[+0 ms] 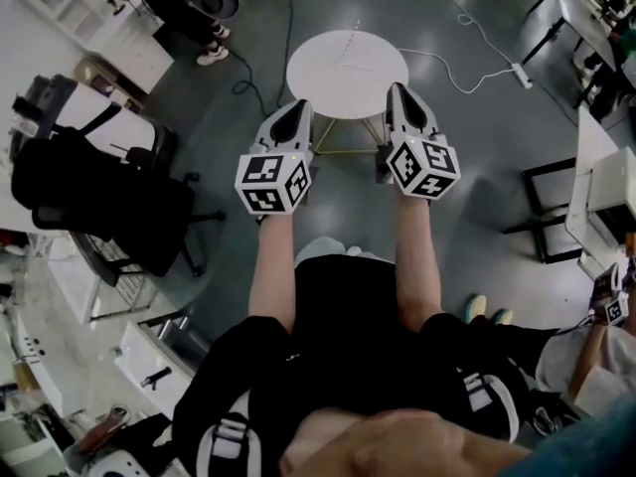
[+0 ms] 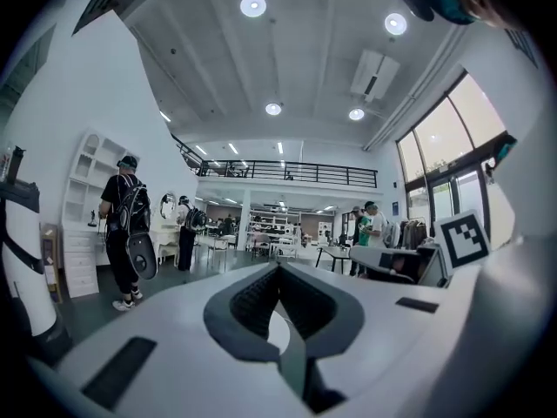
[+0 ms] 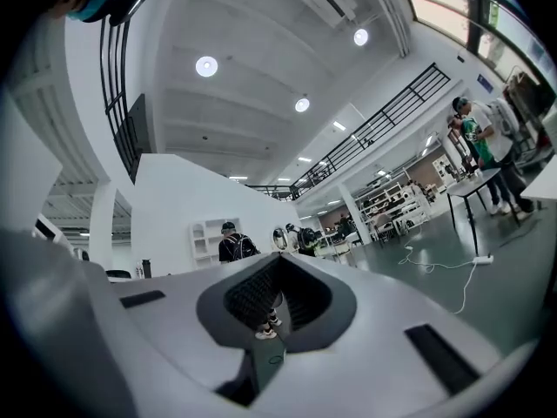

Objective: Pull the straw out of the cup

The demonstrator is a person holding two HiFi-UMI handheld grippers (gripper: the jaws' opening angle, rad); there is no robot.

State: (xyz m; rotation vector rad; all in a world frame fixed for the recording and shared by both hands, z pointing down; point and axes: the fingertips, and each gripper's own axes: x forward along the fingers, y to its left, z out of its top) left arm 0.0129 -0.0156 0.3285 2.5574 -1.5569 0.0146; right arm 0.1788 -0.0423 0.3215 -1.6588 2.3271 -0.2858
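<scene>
Both clenched on nothing, the left claw (image 1: 301, 106) and right claw (image 1: 396, 88) are hovering short of the round tabletop (image 1: 320, 76) ahead of them, where no cup or straw is clearly showing, so the approach is probably only beginning, calling for locating the cup and opening one claw.

round white table (image 1: 318, 79), black chair (image 1: 99, 202), power strip (image 1: 521, 76)

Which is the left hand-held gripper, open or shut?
Shut: in its own view the left hand-held gripper has jaw tips meeting, nothing between.
</scene>
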